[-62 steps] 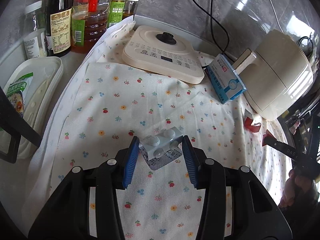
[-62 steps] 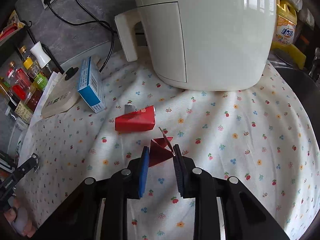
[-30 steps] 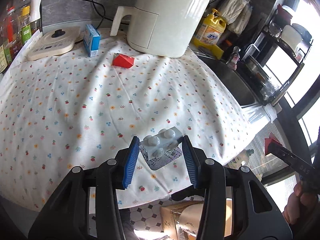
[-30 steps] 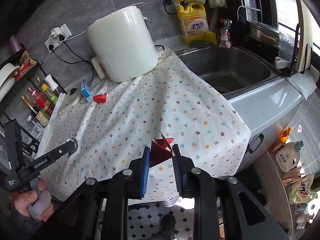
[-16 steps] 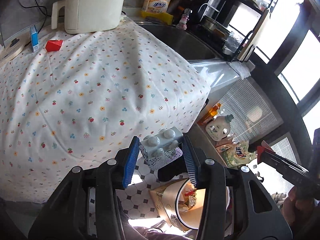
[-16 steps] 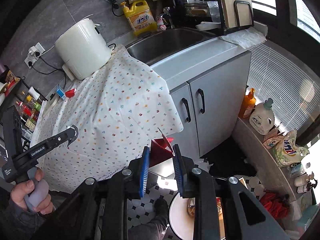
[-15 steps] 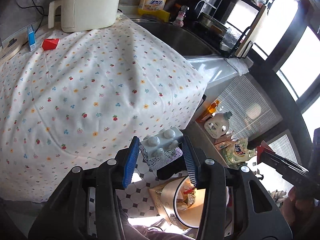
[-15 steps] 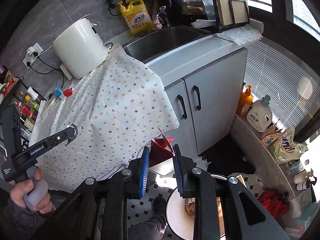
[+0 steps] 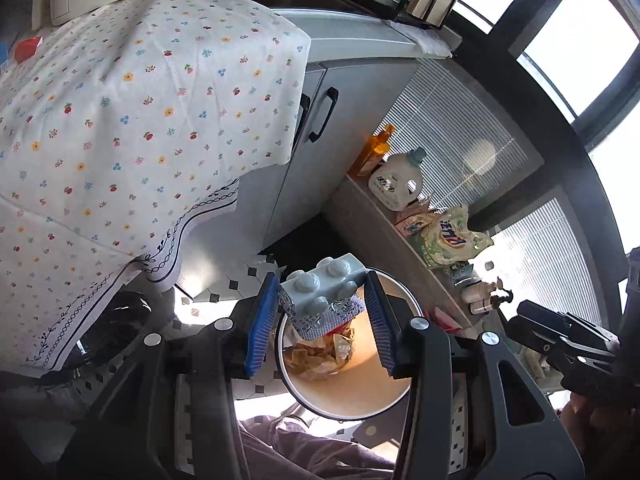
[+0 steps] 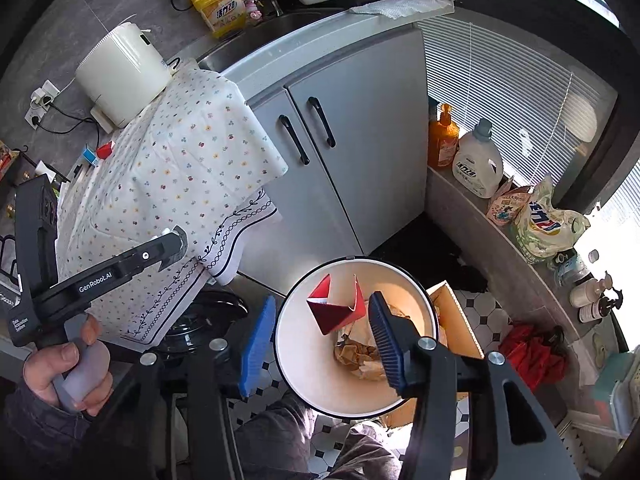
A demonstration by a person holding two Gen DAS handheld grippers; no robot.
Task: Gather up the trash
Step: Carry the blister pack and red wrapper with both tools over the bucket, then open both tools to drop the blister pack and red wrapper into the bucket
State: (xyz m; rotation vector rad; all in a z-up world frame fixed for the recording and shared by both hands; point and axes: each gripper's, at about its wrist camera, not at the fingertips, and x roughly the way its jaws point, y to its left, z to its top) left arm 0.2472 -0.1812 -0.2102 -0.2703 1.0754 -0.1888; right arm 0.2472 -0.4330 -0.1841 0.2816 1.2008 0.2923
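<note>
My left gripper point(image 9: 322, 322) is shut on a pale blue toy brick with a silver pill blister point(image 9: 325, 293) and holds it above the round white trash bin point(image 9: 352, 404) on the floor. My right gripper point(image 10: 320, 344) is open above the same trash bin point(image 10: 320, 392). A red folded paper piece point(image 10: 336, 309) is loose between its blue pads, next to the right pad, over the bin mouth. Crumpled brown paper point(image 10: 362, 354) lies in the bin. A red carton point(image 9: 28, 48) lies on the counter cloth.
The flowered cloth point(image 9: 120, 128) hangs off the counter at left. Grey cabinet doors point(image 10: 340, 160) stand behind the bin. A low ledge holds detergent bottles point(image 10: 478, 166) and bags. A cardboard box point(image 10: 452, 316) sits right of the bin.
Both grippers moved from the counter down over the trash bin. The right gripper opened and let go of the red paper. The left gripper still holds the brick and blister.
</note>
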